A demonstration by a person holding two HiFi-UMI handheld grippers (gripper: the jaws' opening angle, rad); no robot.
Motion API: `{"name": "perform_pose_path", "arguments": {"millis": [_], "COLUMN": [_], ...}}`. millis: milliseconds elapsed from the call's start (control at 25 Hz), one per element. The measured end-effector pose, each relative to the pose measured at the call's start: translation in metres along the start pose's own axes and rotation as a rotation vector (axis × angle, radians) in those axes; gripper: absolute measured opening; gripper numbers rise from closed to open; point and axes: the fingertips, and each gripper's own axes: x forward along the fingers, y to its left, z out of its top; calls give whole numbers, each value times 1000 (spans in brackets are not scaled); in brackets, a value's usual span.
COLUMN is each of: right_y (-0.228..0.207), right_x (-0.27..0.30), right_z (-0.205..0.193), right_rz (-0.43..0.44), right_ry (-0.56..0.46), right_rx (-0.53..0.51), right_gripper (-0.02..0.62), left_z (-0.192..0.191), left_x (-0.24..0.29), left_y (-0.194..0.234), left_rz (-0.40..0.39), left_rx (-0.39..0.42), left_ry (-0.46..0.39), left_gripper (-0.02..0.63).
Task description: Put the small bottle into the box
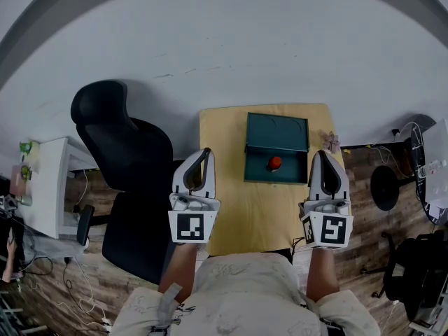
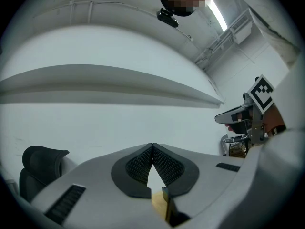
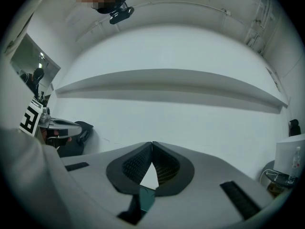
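Here, a black office chair [image 1: 122, 152] is standing left of the wooden table [image 1: 231, 222]. The left gripper [image 1: 205, 154] is hovering over the table's left edge, and its jaws are meeting at the tips with nothing between them. The open teal box [image 1: 276, 135] is sitting on the far part of the table, and what seems to be the small bottle [image 1: 274, 163], only a red spot here, is lying inside it. The right gripper [image 1: 323, 156] is hanging near the table's right edge, also closed and empty

Person is wearing a pale, faintly printed shirt [image 1: 245, 289]. Left gripper [image 1: 206, 152] and right gripper [image 1: 323, 154] are showing grey-white shells, black ribbed pads [image 2: 138, 166], a black-and-white marker cube [image 1: 191, 227] each.
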Motion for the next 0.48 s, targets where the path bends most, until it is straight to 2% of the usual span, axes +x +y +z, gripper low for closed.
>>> {"name": "perform_pose_path", "arguments": {"millis": [160, 480], "right_y": [-1, -1], "right_x": [1, 2], "right_z": [-4, -3], "right_rz": [-6, -20], "right_ry": [12, 2], "right_rx": [10, -5], "right_gripper": [15, 15], "left_z": [0, -3], "left_x": [0, 0], "left_y": [0, 1], "left_rz": [-5, -1], "left_rx": [18, 6], "left_ry": [-3, 11], "left_gripper": [8, 8]}}
